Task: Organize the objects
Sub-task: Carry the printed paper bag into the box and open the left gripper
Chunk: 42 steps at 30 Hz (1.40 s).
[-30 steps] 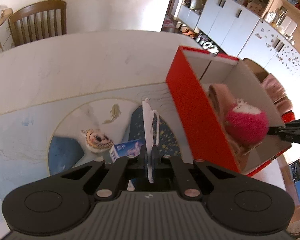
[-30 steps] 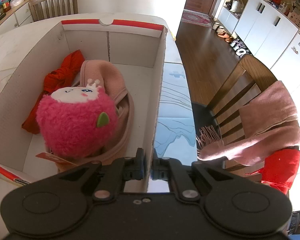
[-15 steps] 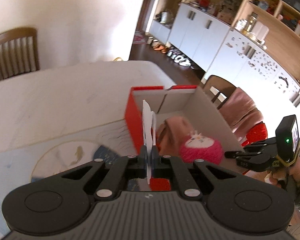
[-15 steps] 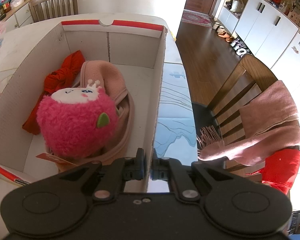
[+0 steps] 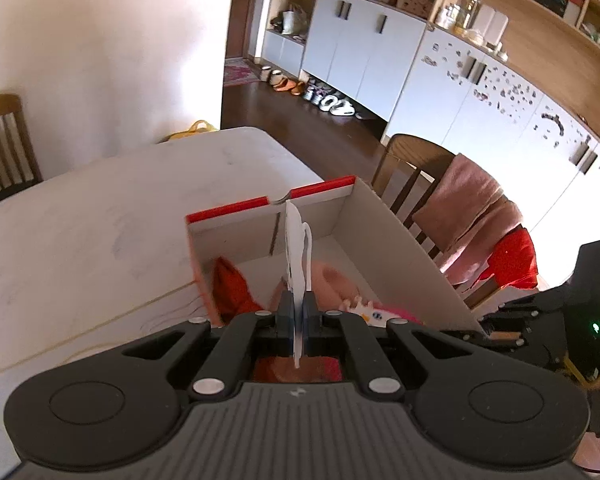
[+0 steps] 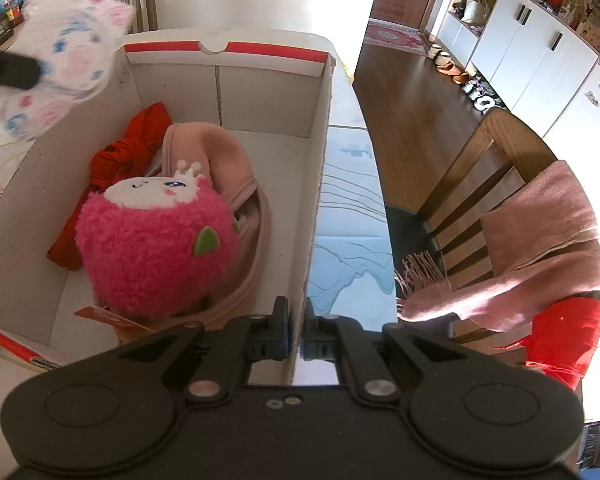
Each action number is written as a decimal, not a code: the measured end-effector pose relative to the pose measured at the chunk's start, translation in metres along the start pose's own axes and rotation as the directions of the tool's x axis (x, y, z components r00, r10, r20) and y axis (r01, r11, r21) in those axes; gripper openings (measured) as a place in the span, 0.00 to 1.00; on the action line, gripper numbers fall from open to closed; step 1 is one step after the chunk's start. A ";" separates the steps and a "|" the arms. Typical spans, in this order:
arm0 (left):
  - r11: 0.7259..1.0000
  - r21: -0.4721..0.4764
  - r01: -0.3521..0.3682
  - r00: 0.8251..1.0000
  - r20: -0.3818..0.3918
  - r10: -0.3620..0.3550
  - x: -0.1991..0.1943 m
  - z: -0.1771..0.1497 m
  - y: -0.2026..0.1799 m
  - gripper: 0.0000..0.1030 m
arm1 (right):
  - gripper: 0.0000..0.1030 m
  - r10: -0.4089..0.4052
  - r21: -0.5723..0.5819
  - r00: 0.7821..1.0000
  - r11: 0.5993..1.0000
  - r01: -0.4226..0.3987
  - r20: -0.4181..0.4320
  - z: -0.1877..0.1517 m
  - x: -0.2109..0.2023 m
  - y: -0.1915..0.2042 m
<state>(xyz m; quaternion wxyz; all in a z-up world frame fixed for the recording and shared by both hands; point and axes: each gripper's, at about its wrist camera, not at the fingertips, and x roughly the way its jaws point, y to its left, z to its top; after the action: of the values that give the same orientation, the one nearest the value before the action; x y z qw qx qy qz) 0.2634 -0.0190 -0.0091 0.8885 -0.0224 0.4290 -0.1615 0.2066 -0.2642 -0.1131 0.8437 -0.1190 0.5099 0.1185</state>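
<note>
**Over the open box: a flat white item held above, the box wall pinched**

Above the red-edged white cardboard box (image 5: 396,236), the left gripper (image 5: 299,312) is clamped on a thin white item (image 5: 296,248), seen edge-on in its own camera as a narrow upright strip. The right wrist view shows what that edge hides: a soft white piece with pink and blue printed faces (image 6: 60,60), blurred at the box's far left corner; it looks like a plastic pouch or small plush, though the blur leaves that unsure.

The right gripper (image 6: 296,334) has its jaws closed on the box's right wall, one finger inside and one outside. Only its camera shows the contents fully: a fuzzy pink round plush toy with a white face (image 6: 152,240) lying on a folded pink fleece garment (image 6: 228,160), with crumpled red cloth (image 6: 124,152) behind. The left view catches just slivers of these.

A wooden chair draped with a pink scarf (image 6: 540,232) stands beside the table (image 5: 100,220).
</note>
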 end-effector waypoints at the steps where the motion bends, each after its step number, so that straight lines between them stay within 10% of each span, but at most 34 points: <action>1: 1.000 0.005 0.005 1.000 -0.003 -0.005 0.004 0.002 -0.002 0.03 | 0.04 0.001 -0.002 1.000 1.000 -0.001 0.000 0.000 0.000 0.000; 19: 0.993 0.018 0.113 0.987 -0.117 -0.110 0.096 0.026 -0.031 0.03 | 0.04 0.049 0.037 0.999 0.998 -0.049 -0.002 -0.002 0.001 -0.009; 35: 1.000 0.022 -0.001 0.970 -0.244 0.007 0.140 0.010 -0.009 0.03 | 0.04 0.059 0.055 0.998 0.997 -0.059 -0.002 -0.003 0.000 -0.010; 40: 0.999 0.016 -0.031 0.968 -0.247 0.034 0.138 0.009 -0.007 0.19 | 0.04 0.058 0.057 0.998 0.997 -0.058 -0.004 -0.004 -0.001 -0.011; 42: 0.999 0.021 -0.047 0.971 -0.235 0.051 0.135 0.008 -0.007 0.39 | 0.04 0.058 0.058 0.998 0.997 -0.057 -0.004 -0.004 -0.001 -0.011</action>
<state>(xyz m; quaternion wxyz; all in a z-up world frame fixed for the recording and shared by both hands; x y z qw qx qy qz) 0.3460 -0.0674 -0.1042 0.8352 0.0142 0.5304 -0.1443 0.2069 -0.2761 -0.1132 0.8415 -0.0803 0.5188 0.1276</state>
